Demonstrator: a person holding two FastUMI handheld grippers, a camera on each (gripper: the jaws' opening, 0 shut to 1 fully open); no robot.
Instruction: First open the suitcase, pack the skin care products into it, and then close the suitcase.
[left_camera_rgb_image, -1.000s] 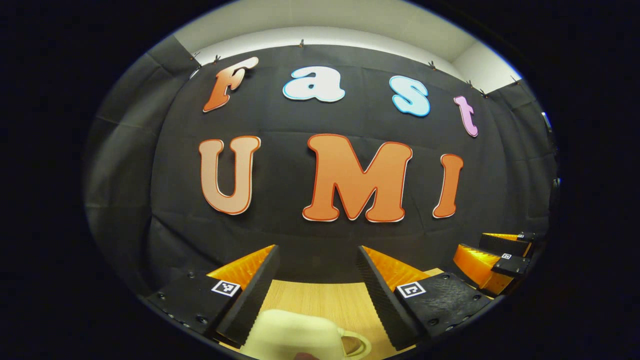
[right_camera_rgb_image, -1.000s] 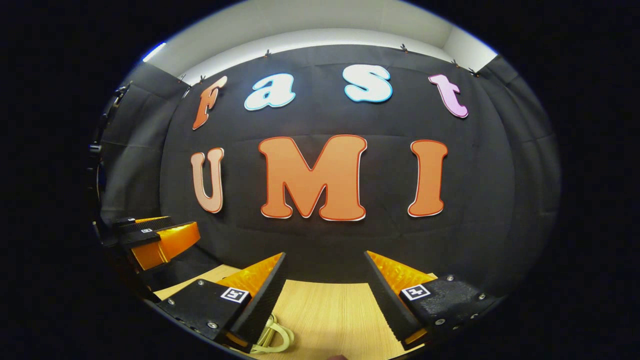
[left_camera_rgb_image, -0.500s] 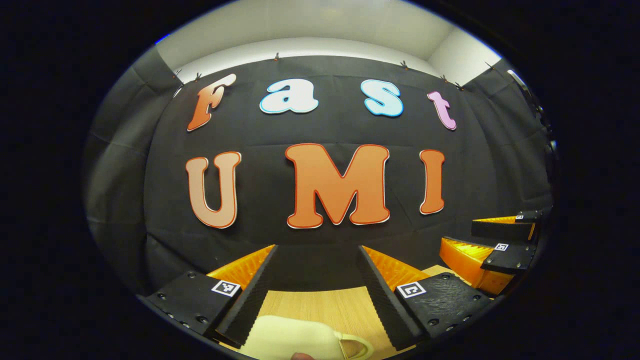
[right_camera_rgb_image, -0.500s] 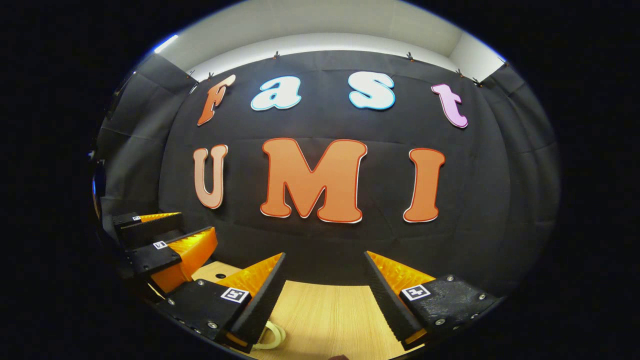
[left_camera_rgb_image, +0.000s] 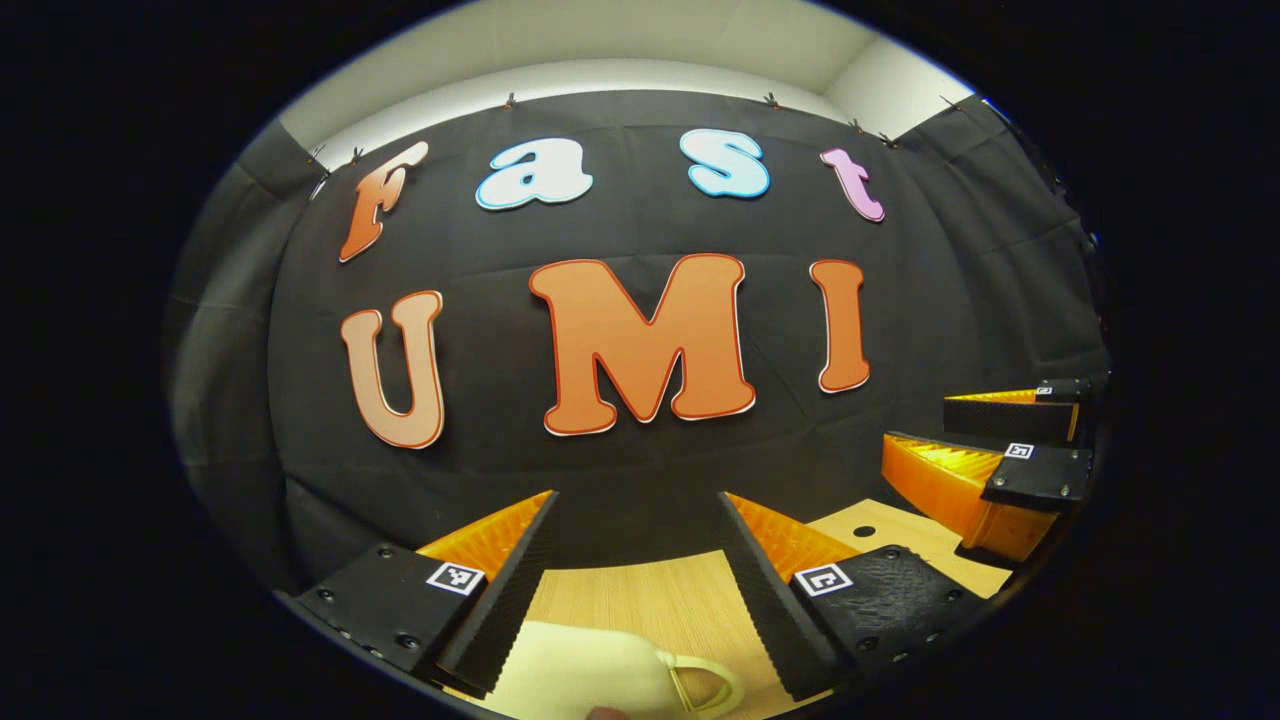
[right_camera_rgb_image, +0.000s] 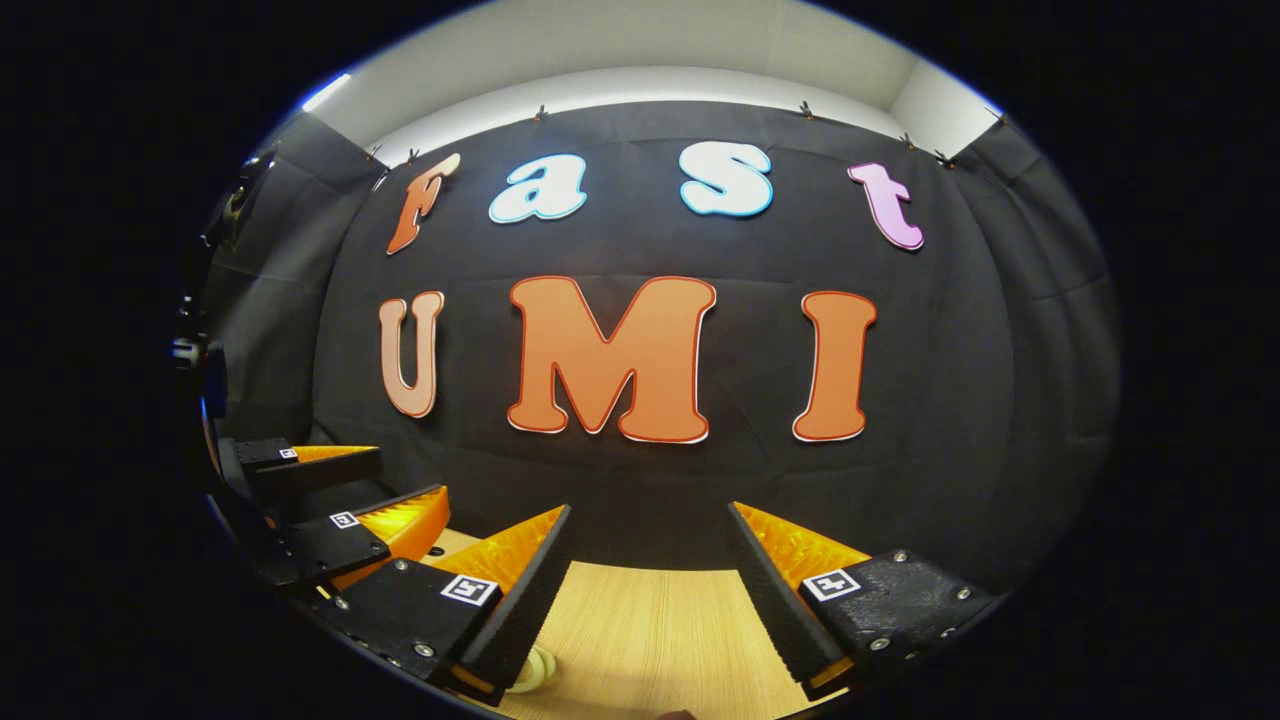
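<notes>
A cream-coloured rounded case (left_camera_rgb_image: 585, 675) with a loop handle (left_camera_rgb_image: 705, 690) lies on the wooden table at the bottom of the left gripper view, just below and between my left gripper's fingers. My left gripper (left_camera_rgb_image: 635, 500) is open with nothing between its fingers. In the right gripper view a bit of the cream loop handle (right_camera_rgb_image: 530, 672) peeks out beside the near finger. My right gripper (right_camera_rgb_image: 650, 510) is open and holds nothing. Each gripper also shows in the other's view: the right gripper (left_camera_rgb_image: 915, 425) at the right, the left gripper (right_camera_rgb_image: 412, 475) at the left, both above the table.
The light wooden table (left_camera_rgb_image: 640, 600) runs to the black cloth wall behind it. A small round hole (left_camera_rgb_image: 864, 531) sits in the tabletop near the right gripper, and the same hole (right_camera_rgb_image: 435, 551) shows in the right gripper view.
The left gripper's view has swung so the right gripper sits higher and more table shows. In the right gripper view the left gripper has come closer, and the cream handle has slid lower.
</notes>
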